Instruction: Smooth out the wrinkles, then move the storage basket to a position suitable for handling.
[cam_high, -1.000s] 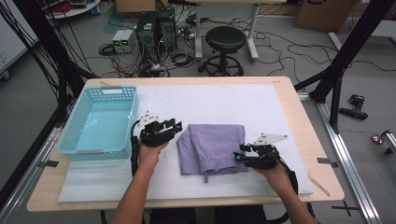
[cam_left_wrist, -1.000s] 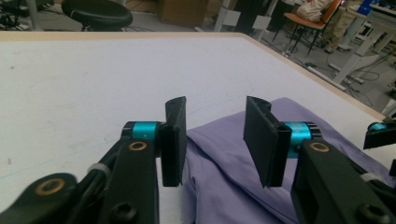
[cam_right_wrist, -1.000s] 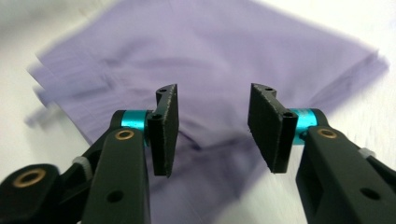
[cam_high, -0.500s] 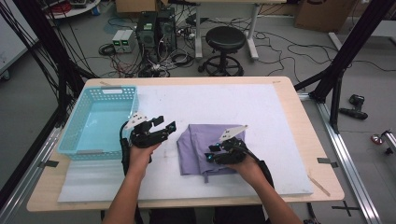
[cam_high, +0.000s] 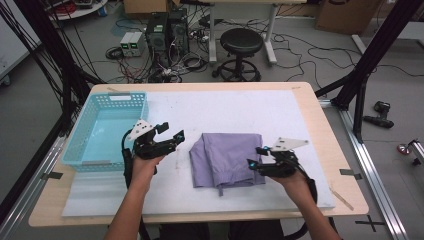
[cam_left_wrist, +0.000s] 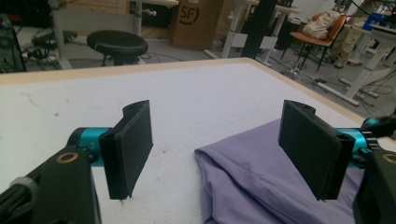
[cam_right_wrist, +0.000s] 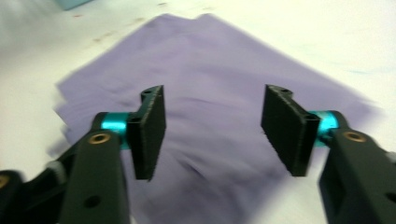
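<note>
The step in hand looks like folding the cloth (cam_high: 227, 159), a soft lilac piece lying in a rough square, already doubled over, at the middle of the white mat (cam_high: 260, 115). Its layers show as loose ridges along the 9 o'clock edge, and a small tail of fabric pokes out at its 6 o'clock edge.

The left gripper (cam_high: 170, 136) hovers just off the cloth's 9 o'clock side. Its jaws have just been opening and stand wide apart with nothing between them; in the left gripper view the flat black pads (cam_left_wrist: 133, 147) frame bare mat and the near corner of the cloth (cam_left_wrist: 261, 182).

The right gripper (cam_high: 255, 157) sits at the cloth's 3 o'clock edge. Its jaws have also just been opening, and its own view shows the pads (cam_right_wrist: 152, 130) spread above the fabric (cam_right_wrist: 210, 93), not pressing on it. That view is blurred, so fine creases cannot be read.

Both tools seem to have let go after a fold. The next move probably calls for picking a fresh edge, pinching all layers together, since thin limp cloth slips and drags easily.

At 10 o'clock from the cloth stands a pale blue basket (cam_high: 82, 135) of rigid lattice plastic, a likely place for the finished bundle.
</note>
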